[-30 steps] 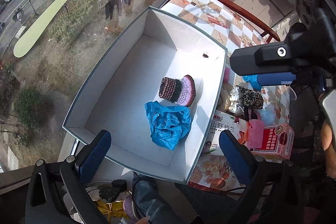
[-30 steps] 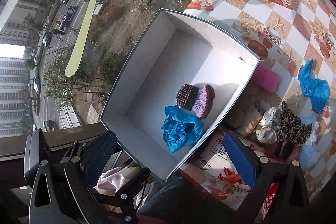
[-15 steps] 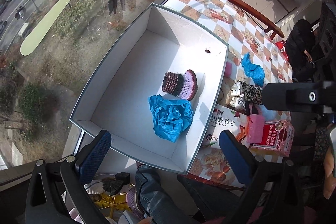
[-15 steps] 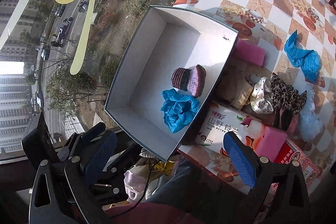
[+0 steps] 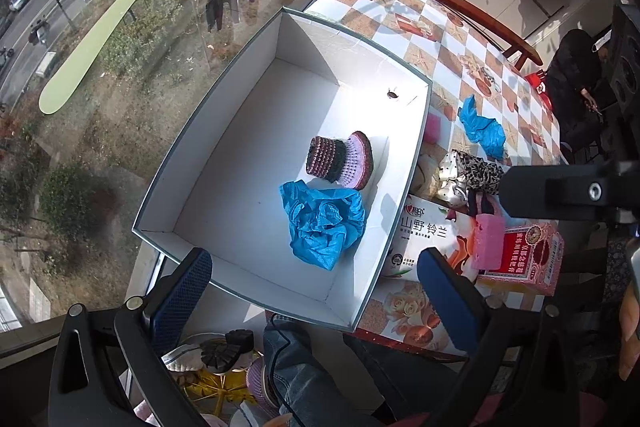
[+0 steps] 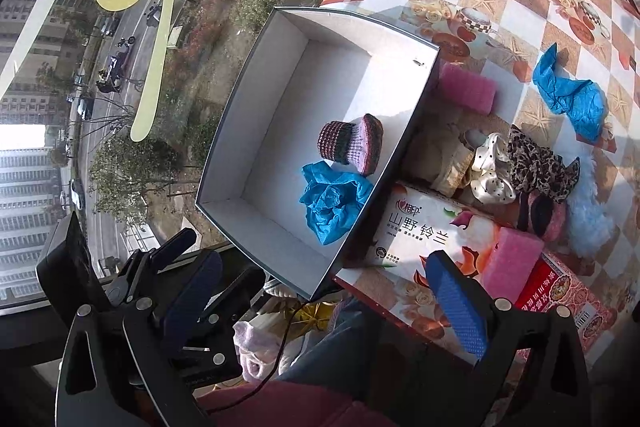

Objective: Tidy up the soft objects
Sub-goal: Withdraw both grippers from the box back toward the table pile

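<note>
A white open box (image 5: 224, 163) (image 6: 260, 131) stands at the table's window edge. Inside lie a knitted purple-and-black bootie (image 5: 340, 161) (image 6: 352, 145) and a crumpled blue cloth (image 5: 322, 223) (image 6: 330, 199). On the table to the right lie a second blue cloth (image 5: 482, 129) (image 6: 572, 97), a polka-dot and leopard scrunchie pile (image 5: 468, 173) (image 6: 516, 171), a pink sponge (image 6: 468, 89) and another pink sponge (image 5: 488, 241) (image 6: 512, 259). My left gripper (image 5: 312, 291) is open and empty, high above the box's near edge. My right gripper (image 6: 324, 303) is open and empty, high above the near table edge.
A tissue pack (image 5: 432, 239) (image 6: 420, 227) and a red carton (image 5: 528, 259) (image 6: 568, 295) lie beside the box. A light blue fluffy item (image 6: 588, 215) lies at the right. The window is left of the box. Bags and legs are below the table edge (image 6: 280, 339).
Both grippers have risen and pulled back, so the box and table look smaller and more of the table's right side shows. Nothing on the table moved.
</note>
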### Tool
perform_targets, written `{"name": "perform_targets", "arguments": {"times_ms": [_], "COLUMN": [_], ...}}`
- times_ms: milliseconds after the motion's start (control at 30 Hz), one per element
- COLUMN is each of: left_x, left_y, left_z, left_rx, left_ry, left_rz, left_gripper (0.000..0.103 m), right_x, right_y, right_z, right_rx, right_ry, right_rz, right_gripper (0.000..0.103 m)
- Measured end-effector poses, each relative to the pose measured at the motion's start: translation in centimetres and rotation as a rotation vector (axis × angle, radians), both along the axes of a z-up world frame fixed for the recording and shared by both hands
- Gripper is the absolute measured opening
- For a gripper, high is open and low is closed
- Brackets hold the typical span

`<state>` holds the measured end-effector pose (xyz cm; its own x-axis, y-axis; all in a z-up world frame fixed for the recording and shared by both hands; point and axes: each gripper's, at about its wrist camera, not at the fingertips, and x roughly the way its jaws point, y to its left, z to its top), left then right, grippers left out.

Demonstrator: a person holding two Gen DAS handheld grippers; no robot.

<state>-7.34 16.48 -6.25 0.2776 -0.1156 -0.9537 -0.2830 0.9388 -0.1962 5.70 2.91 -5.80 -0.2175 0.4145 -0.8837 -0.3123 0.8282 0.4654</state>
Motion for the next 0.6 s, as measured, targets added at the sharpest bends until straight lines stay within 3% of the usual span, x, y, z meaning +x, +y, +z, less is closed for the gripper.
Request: {"name": "perform_targets", "arguments": {"times_ms": [600], "left_x": [0.02], "left_y": [-0.25], "left_z": [0.09], "left_rx": [0.023], "left_ry": [0.003], "left_rz": [-0.004], "left_gripper": [0.103], "right_x": [0.02], "right_y": [-0.44], "right_z": [-0.17], "right_rx": [0.005], "right_ry": [0.011], "right_rz": [-0.012], "right_gripper": [0.103]}}
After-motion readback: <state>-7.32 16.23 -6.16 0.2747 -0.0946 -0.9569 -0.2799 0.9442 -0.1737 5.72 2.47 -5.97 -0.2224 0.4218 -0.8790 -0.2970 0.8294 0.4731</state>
